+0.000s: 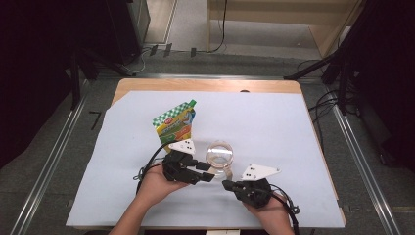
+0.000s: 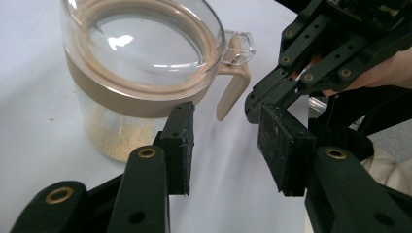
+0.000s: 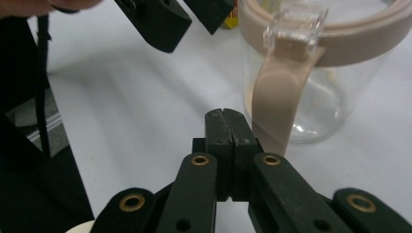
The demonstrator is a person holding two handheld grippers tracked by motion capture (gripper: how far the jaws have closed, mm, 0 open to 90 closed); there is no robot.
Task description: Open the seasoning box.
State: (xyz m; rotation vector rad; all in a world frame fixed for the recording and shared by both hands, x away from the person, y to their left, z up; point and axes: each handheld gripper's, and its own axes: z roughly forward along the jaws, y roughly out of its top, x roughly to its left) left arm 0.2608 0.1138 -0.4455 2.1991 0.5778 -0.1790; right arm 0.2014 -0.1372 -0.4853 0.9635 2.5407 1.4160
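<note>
Green-checked refill pouch [image 1: 175,122] lay flat on white sheet [image 1: 274,127], spout toward far side. Sheet covered wooden table [image 1: 205,84], bare wood left along far edge. Metal rails [image 1: 54,161] ran either side on grey floor; cables [image 1: 323,105] lay at right.

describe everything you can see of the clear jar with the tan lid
The jar is a clear, glass-like cylinder standing upright on the white table cover, with a thin layer of pale granules at its bottom. A tan ring with a clear window makes up its lid, which is shut. A tan strap hangs down one side from a small clear tab. It stands in front of the green pouch, between the two grippers. Nothing visibly grips it.
</note>
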